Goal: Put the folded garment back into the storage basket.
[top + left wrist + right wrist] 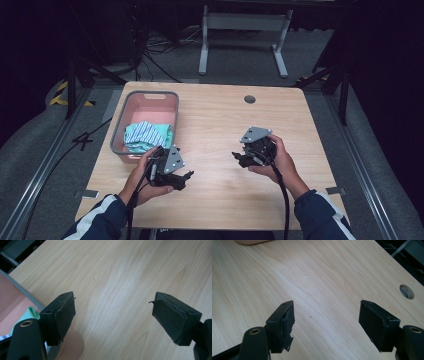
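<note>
Cloth [147,136] in basket [171,95], beside left gripper [186,176]

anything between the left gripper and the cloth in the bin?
Only the bin's near wall. The cloth lies inside at the near end, just beyond the left gripper, which is open over bare table and points toward the table's middle rather than at the bin. From above, nothing visible covers the cloth.
</note>
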{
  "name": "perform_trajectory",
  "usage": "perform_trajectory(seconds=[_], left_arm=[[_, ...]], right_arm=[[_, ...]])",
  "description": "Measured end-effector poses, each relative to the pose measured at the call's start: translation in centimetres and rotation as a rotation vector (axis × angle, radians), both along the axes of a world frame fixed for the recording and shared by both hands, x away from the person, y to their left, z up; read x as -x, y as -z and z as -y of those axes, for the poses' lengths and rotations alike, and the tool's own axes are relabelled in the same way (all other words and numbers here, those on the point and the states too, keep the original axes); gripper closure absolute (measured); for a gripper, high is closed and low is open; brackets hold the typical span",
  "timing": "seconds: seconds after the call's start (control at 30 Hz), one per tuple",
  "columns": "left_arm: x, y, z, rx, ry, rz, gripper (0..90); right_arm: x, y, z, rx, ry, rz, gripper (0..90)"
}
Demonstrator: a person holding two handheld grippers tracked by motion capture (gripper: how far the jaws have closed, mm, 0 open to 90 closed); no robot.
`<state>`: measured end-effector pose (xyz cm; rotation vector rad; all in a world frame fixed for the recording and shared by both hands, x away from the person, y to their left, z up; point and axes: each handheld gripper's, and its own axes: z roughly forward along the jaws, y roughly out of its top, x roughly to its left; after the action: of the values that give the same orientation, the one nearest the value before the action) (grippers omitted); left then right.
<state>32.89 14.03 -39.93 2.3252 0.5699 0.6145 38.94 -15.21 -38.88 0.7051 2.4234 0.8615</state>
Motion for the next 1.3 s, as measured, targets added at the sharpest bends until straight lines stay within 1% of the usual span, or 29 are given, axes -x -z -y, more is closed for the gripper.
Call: perform_trajectory(seconds=[0.07,0.1,0.13,0.17,0.23,0.33,0.37,0.43,0.5,0.53,0.6,0.63,0.67,0.7,0.73,0.77,0.83,0.87,0.9,0.93,1.0,1.03,1.1,1.13,1.17,1.2,1.23,1.27,1.3], left_arm=[[0.1,0.4,0.2,-0.006,0.014,-0.014,18.8],[0.1,0.6,0.3,-0.001,0.017,-0.012,18.7],[0.1,0.8,0.4,-0.01,0.024,-0.018,18.7],[0.2,1.2,0.6,-0.007,0.03,-0.024,18.5],[0.2,1.3,0.6,-0.009,0.034,-0.025,18.2],[0.2,1.8,0.8,-0.016,0.045,-0.041,18.0],[0.2,2.0,0.8,-0.017,0.049,-0.041,17.7],[0.2,2.4,0.9,-0.021,0.056,-0.051,17.6],[0.2,2.8,0.9,-0.017,0.059,-0.064,17.5],[0.2,3.0,0.9,-0.022,0.064,-0.063,17.5],[0.2,3.4,0.9,-0.028,0.069,-0.078,17.3],[0.2,3.6,0.9,-0.019,0.073,-0.086,17.3],[0.2,3.9,0.9,-0.037,0.076,-0.094,17.2],[0.2,4.1,0.9,-0.044,0.079,-0.094,17.3],[0.2,4.2,0.9,-0.042,0.083,-0.098,17.3],[0.3,4.4,0.8,-0.047,0.08,-0.109,17.3],[0.2,4.7,0.8,-0.042,0.087,-0.111,17.2],[0.2,4.9,0.7,-0.042,0.09,-0.12,17.3],[0.1,5.1,0.7,-0.038,0.09,-0.126,17.3],[0.1,5.3,0.7,-0.047,0.094,-0.128,17.2],[0.1,5.6,0.7,-0.048,0.097,-0.134,17.2],[0.1,5.6,0.7,-0.048,0.097,-0.134,17.2],[-0.1,6.0,0.5,-0.03,0.107,-0.147,17.3],[-0.1,6.0,0.5,-0.03,0.107,-0.147,17.2],[-0.1,6.1,0.4,-0.029,0.112,-0.154,17.2],[-0.1,6.2,0.4,-0.019,0.115,-0.157,17.2],[-0.1,6.4,0.3,-0.018,0.119,-0.166,17.2],[-0.1,6.6,0.1,-0.024,0.127,-0.168,17.1],[0.0,6.8,0.1,-0.008,0.123,-0.185,17.1]], right_arm=[[0.3,0.3,0.6,0.004,0.009,0.002,29.3],[0.5,0.5,0.9,0.006,0.012,0.005,29.2],[0.6,0.7,1.1,0.003,0.016,0.004,29.3],[0.9,1.0,1.7,-0.001,0.022,0.003,29.3],[1.1,1.2,2.0,0.002,0.028,0.0,29.3],[1.5,1.8,2.8,0.015,0.033,-0.001,29.1],[1.6,2.0,3.1,0.016,0.033,0.003,29.1],[2.0,2.4,3.7,0.008,0.037,-0.003,28.7],[2.3,2.7,4.2,0.007,0.041,-0.005,28.6],[2.4,3.0,4.5,0.008,0.041,-0.006,28.5],[2.7,3.4,5.1,0.013,0.048,-0.007,28.1],[2.9,3.6,5.4,0.008,0.049,-0.008,28.1],[3.0,3.9,5.7,0.003,0.051,-0.012,28.3],[3.2,4.2,6.1,0.001,0.052,-0.02,28.0],[3.3,4.5,6.4,0.0,0.058,-0.023,28.0],[3.4,4.6,6.7,-0.001,0.058,-0.023,28.0],[3.7,5.2,7.4,-0.009,0.066,-0.038,27.8],[3.8,5.4,7.7,-0.013,0.068,-0.046,27.6],[4.0,5.7,8.1,-0.014,0.07,-0.043,27.4],[4.1,6.0,8.4,-0.024,0.076,-0.052,27.3],[4.3,6.5,9.0,-0.024,0.083,-0.071,26.3],[4.4,6.8,9.3,-0.026,0.09,-0.07,26.2],[4.7,7.4,10.1,-0.039,0.101,-0.084,26.0],[4.7,7.4,10.1,-0.039,0.101,-0.084,26.0],[4.9,7.7,10.4,-0.049,0.105,-0.098,25.6],[5.0,7.9,10.7,-0.059,0.109,-0.103,25.3],[5.2,8.2,11.1,-0.059,0.111,-0.104,25.1],[5.4,8.4,11.6,-0.077,0.12,-0.111,24.9],[5.6,8.6,11.9,-0.094,0.126,-0.117,24.7]])
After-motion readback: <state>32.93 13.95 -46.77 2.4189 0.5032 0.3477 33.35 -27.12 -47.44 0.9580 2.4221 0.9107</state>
